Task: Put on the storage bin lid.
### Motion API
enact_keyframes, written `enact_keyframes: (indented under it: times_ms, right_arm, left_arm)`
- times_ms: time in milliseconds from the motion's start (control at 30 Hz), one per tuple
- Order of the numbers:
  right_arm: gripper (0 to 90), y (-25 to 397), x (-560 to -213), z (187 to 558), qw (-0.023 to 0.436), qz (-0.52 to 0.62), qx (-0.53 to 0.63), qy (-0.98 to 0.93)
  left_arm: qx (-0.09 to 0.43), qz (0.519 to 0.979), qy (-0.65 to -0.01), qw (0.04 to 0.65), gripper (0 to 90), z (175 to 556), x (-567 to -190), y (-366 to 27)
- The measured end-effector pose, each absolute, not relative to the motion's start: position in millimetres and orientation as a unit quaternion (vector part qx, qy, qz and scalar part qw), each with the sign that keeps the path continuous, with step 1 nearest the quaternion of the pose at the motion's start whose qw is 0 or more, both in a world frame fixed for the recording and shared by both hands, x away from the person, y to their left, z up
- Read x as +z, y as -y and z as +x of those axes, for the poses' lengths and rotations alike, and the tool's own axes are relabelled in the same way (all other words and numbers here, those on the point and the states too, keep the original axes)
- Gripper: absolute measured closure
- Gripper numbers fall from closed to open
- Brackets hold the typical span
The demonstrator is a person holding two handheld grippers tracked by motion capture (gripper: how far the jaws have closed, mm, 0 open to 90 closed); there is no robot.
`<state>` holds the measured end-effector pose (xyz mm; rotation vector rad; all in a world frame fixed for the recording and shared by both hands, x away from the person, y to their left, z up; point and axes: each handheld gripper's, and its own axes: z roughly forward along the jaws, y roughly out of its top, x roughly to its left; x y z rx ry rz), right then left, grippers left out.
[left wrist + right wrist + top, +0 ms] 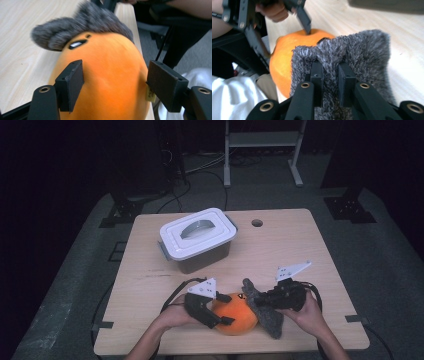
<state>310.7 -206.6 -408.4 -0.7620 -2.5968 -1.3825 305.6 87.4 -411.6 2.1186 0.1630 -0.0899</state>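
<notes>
One orange plush toy (235, 316) with one grey fuzzy cap (264, 311) is recorded at the near edge of the wooden table (280, 245). One lidded storage box (198, 239) stands farther back, well apart from the toy, and one round hole (257, 223) is noted in the tabletop beyond it. Two grippers are counted.

The left gripper (223, 309) is placed around the toy's orange body; in the left gripper view (113, 83) the jaws are seen spread on either side of the body, both pads against the plush. The right gripper (261, 302) is clamped on the grey cap; in the right gripper view (330, 75) the jaws are seen nearly together with a fold of grey pile pinched between them.

A small paper tag (150, 94) at the toy's side and a dark eye mark (77, 44) under the cap are shown in the left gripper view. A white lap cloth (234, 100) below the table edge is shown in the right gripper view.

Open tabletop lies to the right of the box and between box and toy. The toy sits just at the near edge.
</notes>
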Motion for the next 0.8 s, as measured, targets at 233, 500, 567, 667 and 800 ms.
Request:
enact_keyframes:
  times_ms: [233,500,567,667,800]
  right_arm:
    - [76.9,204,-397,304,0.031,-0.236,-0.467,0.852]
    - [76.7,196,-404,303,0.053,-0.223,-0.451,0.863]
    - [76.6,193,-403,300,0.063,-0.209,-0.457,0.862]
    - [76.5,188,-401,297,0.058,-0.196,-0.452,0.868]
    - [76.6,196,-403,301,0.062,-0.204,-0.446,0.869]
  left_arm:
    - [-0.061,0.878,-0.045,0.472,29.2,301,-418,-82]
    - [-0.029,0.874,-0.086,0.478,17.8,307,-414,-84]
    - [-0.037,0.88,-0.098,0.463,12.3,310,-419,-80]
    - [-0.046,0.885,-0.091,0.455,13.6,308,-426,-76]
    - [-0.027,0.885,-0.072,0.459,40.2,306,-424,-79]
